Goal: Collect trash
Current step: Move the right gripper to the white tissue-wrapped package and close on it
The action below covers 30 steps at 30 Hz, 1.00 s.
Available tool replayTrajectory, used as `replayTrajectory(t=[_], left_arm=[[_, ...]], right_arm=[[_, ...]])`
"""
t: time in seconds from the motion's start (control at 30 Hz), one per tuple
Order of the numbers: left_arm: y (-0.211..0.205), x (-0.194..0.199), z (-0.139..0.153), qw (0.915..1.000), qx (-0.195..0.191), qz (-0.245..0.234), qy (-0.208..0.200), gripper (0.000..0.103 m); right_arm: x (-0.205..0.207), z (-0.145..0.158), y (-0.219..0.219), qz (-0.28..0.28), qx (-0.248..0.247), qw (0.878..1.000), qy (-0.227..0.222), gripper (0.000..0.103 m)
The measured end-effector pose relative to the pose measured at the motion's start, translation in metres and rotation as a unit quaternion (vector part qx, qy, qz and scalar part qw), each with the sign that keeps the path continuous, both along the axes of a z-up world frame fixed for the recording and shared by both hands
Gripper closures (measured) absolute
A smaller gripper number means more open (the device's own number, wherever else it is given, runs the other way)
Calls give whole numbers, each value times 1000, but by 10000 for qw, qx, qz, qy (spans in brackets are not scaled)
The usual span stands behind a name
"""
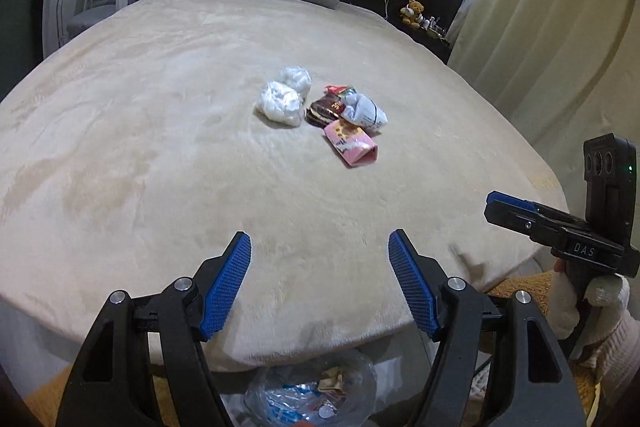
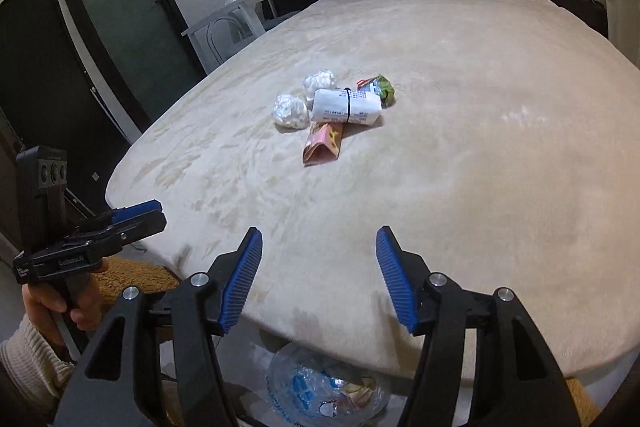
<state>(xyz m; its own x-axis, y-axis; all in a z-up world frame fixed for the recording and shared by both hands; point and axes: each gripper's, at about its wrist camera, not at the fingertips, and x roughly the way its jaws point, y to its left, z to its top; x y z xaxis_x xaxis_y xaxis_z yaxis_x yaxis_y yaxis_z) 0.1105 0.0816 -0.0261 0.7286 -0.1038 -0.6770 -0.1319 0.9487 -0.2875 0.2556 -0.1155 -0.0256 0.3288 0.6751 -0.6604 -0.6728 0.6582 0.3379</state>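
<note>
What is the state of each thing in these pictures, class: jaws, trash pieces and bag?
left gripper: jaws open, empty.
right gripper: jaws open, empty.
pink wrapper: lying on the bed, flattened.
white printed packet: lying, banded.
two white wads: crumpled, side by side.
brown wrapper: crumpled, lying among the pile.
clear plastic bag: on the floor, already holding some trash.
</note>
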Motion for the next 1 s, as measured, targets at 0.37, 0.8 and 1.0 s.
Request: replayTrajectory(t=[0.37,0.8,1.0], left_arm=[[37,65,4,9999,101,-91,28,6],[66,114,5,9994,246,-188,-159,6],[79,131,-3,9995,247,-140,-113,6]], right_arm=[[78,-8,44,-107,-88,9997,198,4],[129,-26,98,-11,-221,9993,287,4],[138,-34,114,88,-226,9993,297,4]])
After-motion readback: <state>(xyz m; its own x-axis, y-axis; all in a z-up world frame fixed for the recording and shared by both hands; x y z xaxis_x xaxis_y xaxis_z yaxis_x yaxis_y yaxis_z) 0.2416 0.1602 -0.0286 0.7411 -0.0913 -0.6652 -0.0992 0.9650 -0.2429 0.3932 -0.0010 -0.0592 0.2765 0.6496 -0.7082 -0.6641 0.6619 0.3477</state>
